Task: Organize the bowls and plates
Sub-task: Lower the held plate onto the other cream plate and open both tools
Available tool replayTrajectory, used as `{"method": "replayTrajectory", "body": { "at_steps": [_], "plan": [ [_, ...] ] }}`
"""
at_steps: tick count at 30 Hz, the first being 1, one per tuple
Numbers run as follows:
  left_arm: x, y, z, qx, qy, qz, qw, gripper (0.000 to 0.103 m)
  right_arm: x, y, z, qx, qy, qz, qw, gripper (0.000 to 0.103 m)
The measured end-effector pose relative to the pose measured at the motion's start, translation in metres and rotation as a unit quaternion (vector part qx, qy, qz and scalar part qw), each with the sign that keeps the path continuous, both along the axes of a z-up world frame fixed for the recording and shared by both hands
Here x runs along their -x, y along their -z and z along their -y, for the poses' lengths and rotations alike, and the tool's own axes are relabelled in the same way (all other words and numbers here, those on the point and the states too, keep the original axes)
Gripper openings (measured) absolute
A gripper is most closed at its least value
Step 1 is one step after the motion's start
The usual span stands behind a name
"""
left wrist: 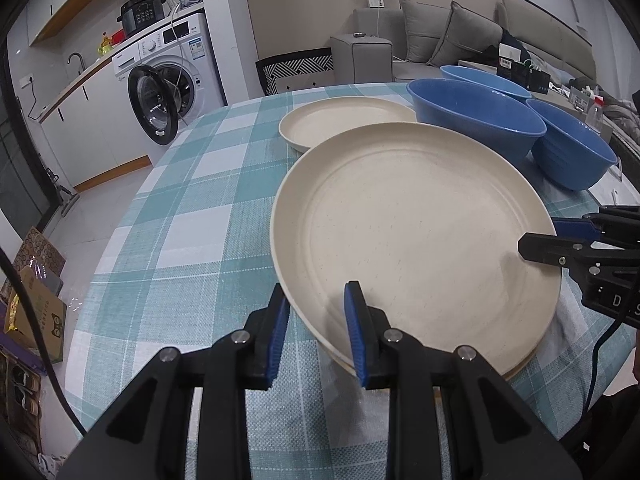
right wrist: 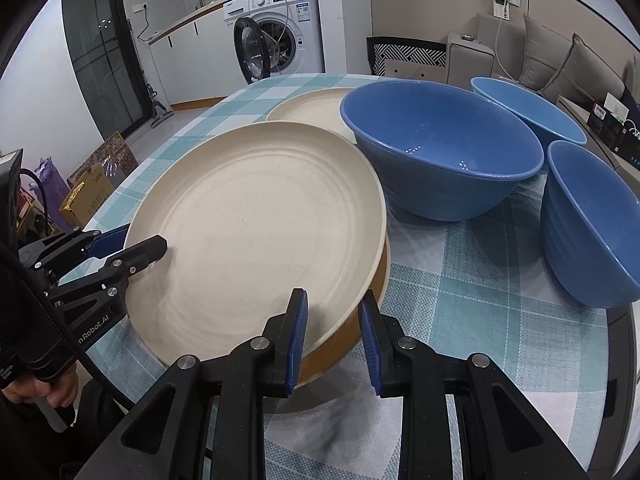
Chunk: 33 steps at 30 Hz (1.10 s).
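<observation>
The left gripper (left wrist: pixel 316 312) is clamped on the near rim of the top plate (left wrist: pixel 416 240), one blue pad under the rim, the other on its inner face. The right gripper (right wrist: pixel 332 320) is likewise closed on the same plate's rim at another point, one pad on the inside, one outside. Each gripper shows in the other's view, biting the rim from the side: the right one (left wrist: pixel 540 240) at the plate's right edge, the left one (right wrist: pixel 132 246) at its left edge.

The top plate sits tilted over a second plate (right wrist: pixel 360 320), whose tan wall shows beneath it on the right gripper's side. A third plate (left wrist: pixel 344 120) lies flat on the table further back, partly hidden by the held one.

Three blue bowls stand to the right of the plates: a big bowl (right wrist: pixel 440 152) just beside the stack, a far bowl (right wrist: pixel 528 108) behind it, a near bowl (right wrist: pixel 592 224) closest to the table (left wrist: pixel 192 216) edge. The checked cloth covers the table.
</observation>
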State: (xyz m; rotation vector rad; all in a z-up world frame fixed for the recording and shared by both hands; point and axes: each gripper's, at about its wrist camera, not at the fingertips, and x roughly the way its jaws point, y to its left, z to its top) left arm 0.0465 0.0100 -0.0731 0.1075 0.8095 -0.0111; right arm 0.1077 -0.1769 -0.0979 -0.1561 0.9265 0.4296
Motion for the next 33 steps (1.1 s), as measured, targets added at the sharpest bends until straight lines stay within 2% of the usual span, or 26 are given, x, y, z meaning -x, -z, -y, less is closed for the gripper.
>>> {"method": "replayTrajectory", "body": {
  "at_steps": [22,26,33],
  "plan": [
    [0.002,0.003,0.008,-0.024,0.013,-0.016,0.9995,0.028,0.014,0.003,-0.005,0.054,-0.004,0.021,0.998,0.029],
    [0.002,0.004,0.009,-0.027,0.016,-0.022,0.9993,0.031,0.016,0.004,-0.006,0.058,-0.007,0.021,0.998,0.035],
    [0.000,0.008,0.010,-0.030,0.018,-0.031,0.9989,0.038,0.016,0.005,-0.005,0.061,-0.009,0.020,0.998,0.037]
  ]
}}
